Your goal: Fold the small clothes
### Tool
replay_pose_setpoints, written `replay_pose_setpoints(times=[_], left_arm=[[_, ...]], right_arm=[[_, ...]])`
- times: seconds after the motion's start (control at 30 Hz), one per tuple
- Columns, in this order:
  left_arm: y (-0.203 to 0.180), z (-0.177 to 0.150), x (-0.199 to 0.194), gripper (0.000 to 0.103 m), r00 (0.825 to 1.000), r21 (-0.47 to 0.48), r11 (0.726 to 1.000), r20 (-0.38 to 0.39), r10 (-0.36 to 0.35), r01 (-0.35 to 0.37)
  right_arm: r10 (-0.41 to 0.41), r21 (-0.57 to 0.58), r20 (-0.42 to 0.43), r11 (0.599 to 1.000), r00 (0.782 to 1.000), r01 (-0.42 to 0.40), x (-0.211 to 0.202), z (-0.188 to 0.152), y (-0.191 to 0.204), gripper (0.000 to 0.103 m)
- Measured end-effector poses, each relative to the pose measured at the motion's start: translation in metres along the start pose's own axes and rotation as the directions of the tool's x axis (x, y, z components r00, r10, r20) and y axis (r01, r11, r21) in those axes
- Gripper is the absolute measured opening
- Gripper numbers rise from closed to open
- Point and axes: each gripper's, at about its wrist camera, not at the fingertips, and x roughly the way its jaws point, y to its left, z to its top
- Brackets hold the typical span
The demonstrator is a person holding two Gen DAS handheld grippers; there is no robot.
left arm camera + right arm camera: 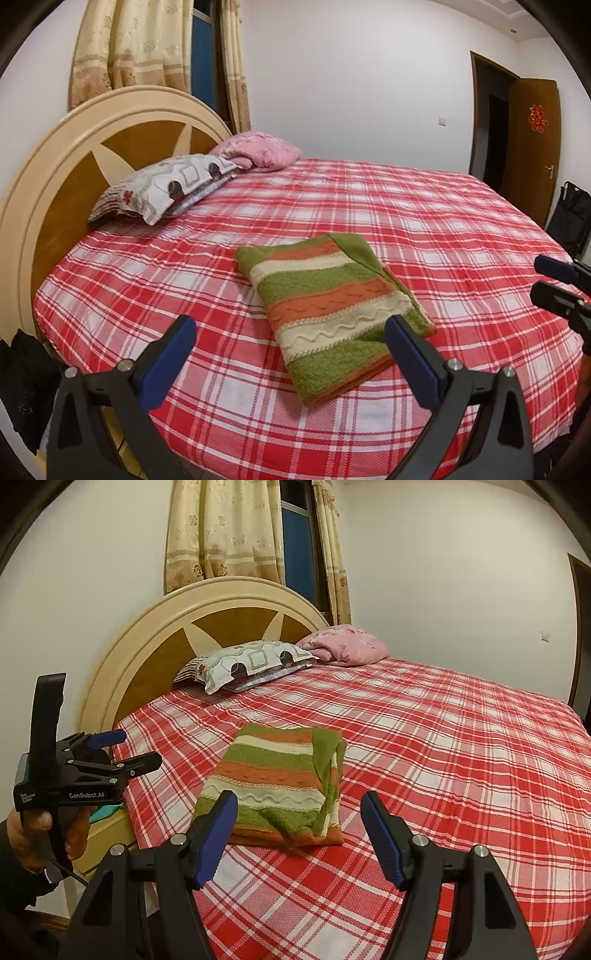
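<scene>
Folded striped sweater [328, 306] on bed [461, 229] (no containers), both grippers' jaws apart, empty

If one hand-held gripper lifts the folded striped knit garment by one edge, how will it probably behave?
The striped knit garment is probably floppy: a soft fold sags along its right side, so the layers would likely droop open. The thick knit suggests moderate weight. Its textured surface should not slip easily on the plaid sheet.

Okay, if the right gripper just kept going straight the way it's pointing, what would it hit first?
Most likely the folded striped sweater, at its near edge, lying just ahead of the open right gripper on the plaid bedsheet. Depth is hard to judge through the fisheye.
</scene>
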Motion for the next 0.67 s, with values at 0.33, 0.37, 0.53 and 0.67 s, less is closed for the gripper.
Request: replay_pose_setpoints(times=[0.33,0.37,0.53,0.67], left_arm=[[0.0026,-0.0018,0.0028,0.103,1.0,-0.013,1.0,-0.001,0.027,-0.027],[0.0027,-0.0034,0.0028,0.103,1.0,-0.011,1.0,0.002,0.017,-0.017],[-0.0026,-0.006,0.0009,0.103,0.999,0.012,0.999,0.036,0.032,-0.033],[-0.0027,-0.0052,-0.0006,0.103,0.998,0.014,1.0,0.053,0.026,-0.027]], right_arm=[[0.016,-0.016,-0.013,1.0,1.0,-0.016,0.0043,-0.0031,0.0063,0.07],[0.016,-0.017,-0.014,1.0,1.0,-0.017,0.0042,-0.004,0.0066,0.07],[0.021,-0.019,-0.018,1.0,1.0,-0.022,0.0051,-0.0051,0.0083,0.07],[0.019,-0.009,-0.013,1.0,1.0,-0.019,0.0051,-0.0059,0.0074,0.07]])
